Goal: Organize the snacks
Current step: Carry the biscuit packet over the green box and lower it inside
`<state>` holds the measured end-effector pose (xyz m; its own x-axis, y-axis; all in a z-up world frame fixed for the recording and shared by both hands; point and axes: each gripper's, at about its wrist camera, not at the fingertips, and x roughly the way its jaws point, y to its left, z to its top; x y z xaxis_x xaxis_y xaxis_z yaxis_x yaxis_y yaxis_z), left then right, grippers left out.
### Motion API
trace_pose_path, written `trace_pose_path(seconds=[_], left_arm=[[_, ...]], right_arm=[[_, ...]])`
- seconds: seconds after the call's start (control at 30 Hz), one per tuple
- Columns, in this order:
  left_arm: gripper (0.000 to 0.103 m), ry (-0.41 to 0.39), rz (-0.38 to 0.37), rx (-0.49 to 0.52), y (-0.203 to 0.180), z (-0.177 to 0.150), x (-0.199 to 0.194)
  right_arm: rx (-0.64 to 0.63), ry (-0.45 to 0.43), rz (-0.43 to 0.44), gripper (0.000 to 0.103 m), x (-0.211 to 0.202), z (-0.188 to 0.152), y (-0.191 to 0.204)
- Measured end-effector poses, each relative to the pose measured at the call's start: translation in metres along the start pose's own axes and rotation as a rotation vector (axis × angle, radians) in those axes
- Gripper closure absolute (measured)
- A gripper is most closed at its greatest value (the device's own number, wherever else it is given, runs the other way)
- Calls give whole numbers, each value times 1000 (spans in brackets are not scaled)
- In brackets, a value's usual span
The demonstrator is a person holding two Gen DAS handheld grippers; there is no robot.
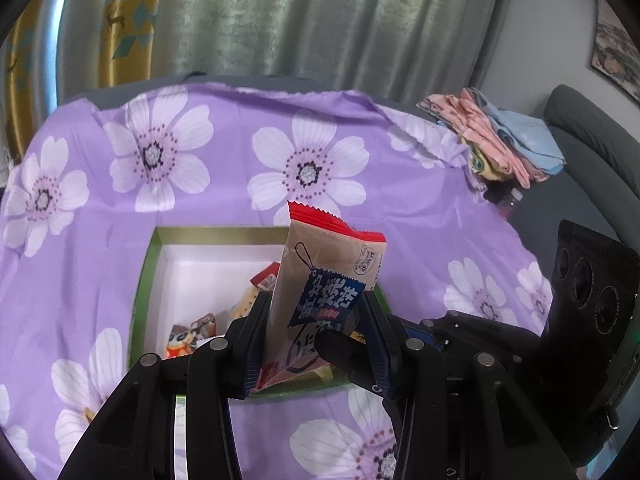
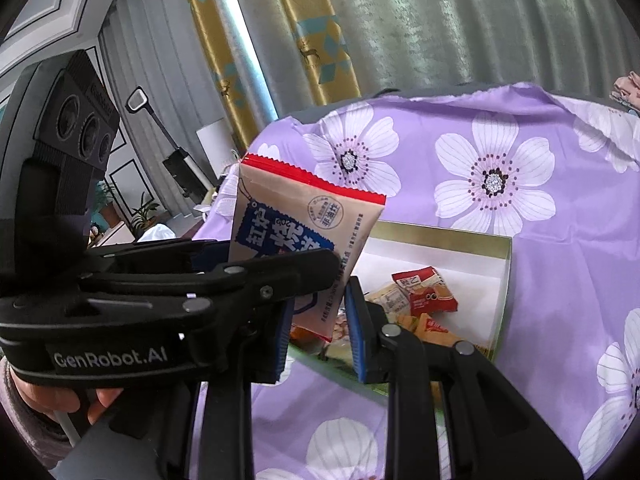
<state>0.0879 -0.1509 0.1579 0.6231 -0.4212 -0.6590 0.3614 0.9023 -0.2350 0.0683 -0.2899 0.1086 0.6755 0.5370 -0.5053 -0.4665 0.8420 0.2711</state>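
Left wrist: left gripper [image 1: 312,332] clamped on tan red-topped biscuit packet [image 1: 324,280], held upright over open green-rimmed box [image 1: 148,272] on purple floral cloth [image 1: 224,152]; right wrist: right gripper [image 2: 320,336] pinching same packet [image 2: 304,220] low, above wrapped snacks [image 2: 424,292] in box.

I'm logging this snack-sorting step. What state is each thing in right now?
Tan snack packet: upright, held off the cloth by both grippers.
Left gripper: shut on the packet.
Right gripper: shut on the packet.
Green-rimmed box: open, no lid, several small snacks inside.
Purple floral cloth: spread out, wrinkled.
Folded cloths: stacked beside the floral cloth.
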Motion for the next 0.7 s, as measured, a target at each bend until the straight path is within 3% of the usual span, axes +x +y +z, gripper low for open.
trace_pose_path(seconds=[0.33,0.7], left_arm=[[58,86,-15,-54,20,-11,45],[58,125,-24,-82,32,-17,69]], right_arm=[[42,91,-17,77,38,-15,-22],[59,148,-39,77,61,-23,-34]])
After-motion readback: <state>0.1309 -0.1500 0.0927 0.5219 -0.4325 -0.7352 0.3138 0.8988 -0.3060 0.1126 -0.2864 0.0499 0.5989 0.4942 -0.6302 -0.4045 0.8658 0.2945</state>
